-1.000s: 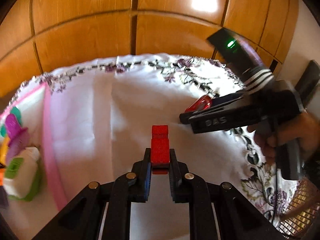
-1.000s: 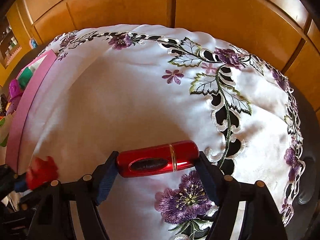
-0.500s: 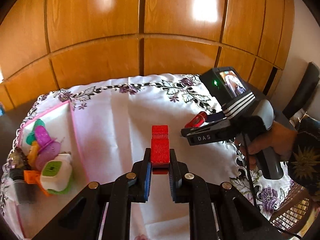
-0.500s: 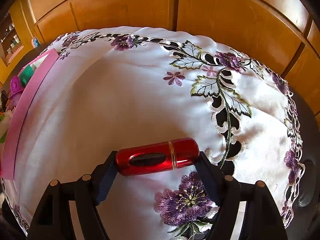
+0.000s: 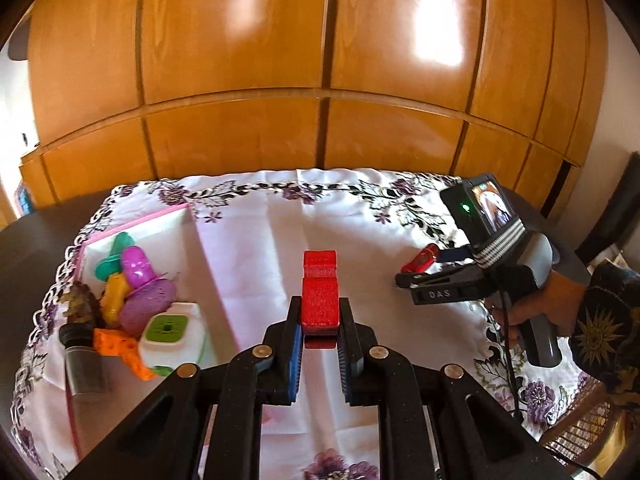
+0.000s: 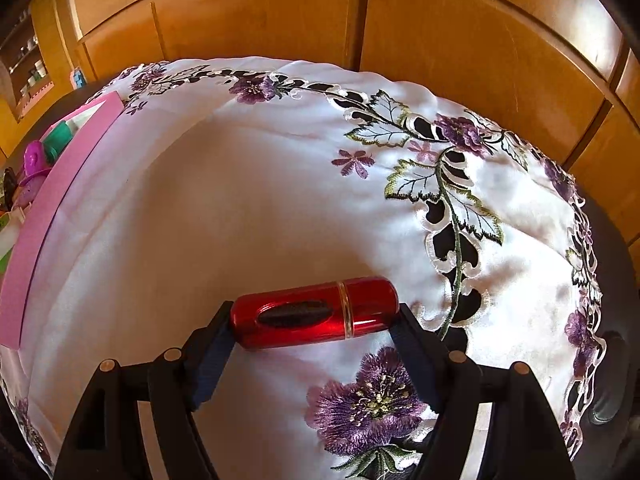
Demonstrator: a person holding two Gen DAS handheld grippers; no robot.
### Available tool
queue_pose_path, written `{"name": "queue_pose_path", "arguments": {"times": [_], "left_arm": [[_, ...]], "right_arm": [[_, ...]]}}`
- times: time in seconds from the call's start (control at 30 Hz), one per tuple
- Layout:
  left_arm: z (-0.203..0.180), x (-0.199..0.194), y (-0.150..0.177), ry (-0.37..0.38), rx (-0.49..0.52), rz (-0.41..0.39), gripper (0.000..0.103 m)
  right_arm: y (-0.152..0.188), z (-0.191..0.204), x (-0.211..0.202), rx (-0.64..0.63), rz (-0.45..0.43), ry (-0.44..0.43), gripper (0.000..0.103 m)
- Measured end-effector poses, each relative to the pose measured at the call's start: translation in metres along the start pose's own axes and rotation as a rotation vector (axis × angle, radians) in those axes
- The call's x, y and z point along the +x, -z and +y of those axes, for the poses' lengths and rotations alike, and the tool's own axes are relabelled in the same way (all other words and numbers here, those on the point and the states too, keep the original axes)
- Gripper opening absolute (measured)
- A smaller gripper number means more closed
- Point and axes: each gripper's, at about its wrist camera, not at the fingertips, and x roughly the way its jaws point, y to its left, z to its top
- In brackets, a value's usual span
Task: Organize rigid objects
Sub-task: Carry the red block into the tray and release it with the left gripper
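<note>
My left gripper (image 5: 320,316) is shut on a red block (image 5: 320,288) and holds it above the white embroidered tablecloth (image 5: 256,248). My right gripper (image 6: 314,324) is shut end to end on a shiny red cylindrical tube (image 6: 316,316), held low over the cloth. The right gripper also shows in the left wrist view (image 5: 404,280), at the right, with the red tube (image 5: 422,258) in its jaws. A pink-edged tray (image 5: 176,216) at the left holds several small toys, among them a purple one (image 5: 138,268) and a white box with a green top (image 5: 168,334).
Wooden cabinet doors (image 5: 320,60) stand right behind the table. The pink tray wall (image 6: 60,196) runs along the left of the right wrist view. A dark cup (image 5: 80,360) lies at the tray's near left. A wicker chair (image 5: 584,436) is at the lower right.
The left gripper has lifted and pulled back with the red block, bringing the whole tray and table into view. The right gripper has risen slightly with the red tube.
</note>
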Motion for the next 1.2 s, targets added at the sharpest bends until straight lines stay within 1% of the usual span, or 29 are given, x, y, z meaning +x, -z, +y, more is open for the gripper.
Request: {"name": "queue_pose_path", "arguments": {"times": [0.47,0.57,0.73,0.83,0.93,1.0,1.1,1.2], "left_arm": [[0.049,-0.014,0.007,-0.060,-0.092,0.006,0.015],[0.071,-0.021,0.013,-0.074,-0.139,0.012,0.015],[0.122,-0.040,0.028,-0.127,-0.242,0.015,0.015],[0.146,-0.051,0.040,-0.149,-0.277,0.015,0.015],[0.156,-0.056,0.055,-0.146,-0.285,0.039,0.015],[0.157,-0.051,0.062,-0.133,-0.282,0.062,0.015],[0.156,-0.040,0.066,-0.103,-0.304,0.098,0.015],[0.151,-0.027,0.061,-0.090,-0.301,0.109,0.015]], "right_arm": [[0.002,0.001,0.000,-0.018,-0.022,0.007,0.077],[0.002,0.002,0.000,-0.020,-0.021,0.010,0.077],[0.002,0.002,0.000,-0.024,-0.021,0.012,0.077],[0.002,0.002,0.000,-0.026,-0.021,0.014,0.077],[0.002,0.003,0.000,-0.027,-0.019,0.016,0.077],[0.002,0.003,0.000,-0.028,-0.019,0.018,0.076],[0.001,0.004,0.000,-0.031,-0.018,0.022,0.076],[0.001,0.004,0.000,-0.033,-0.018,0.024,0.076]]}}
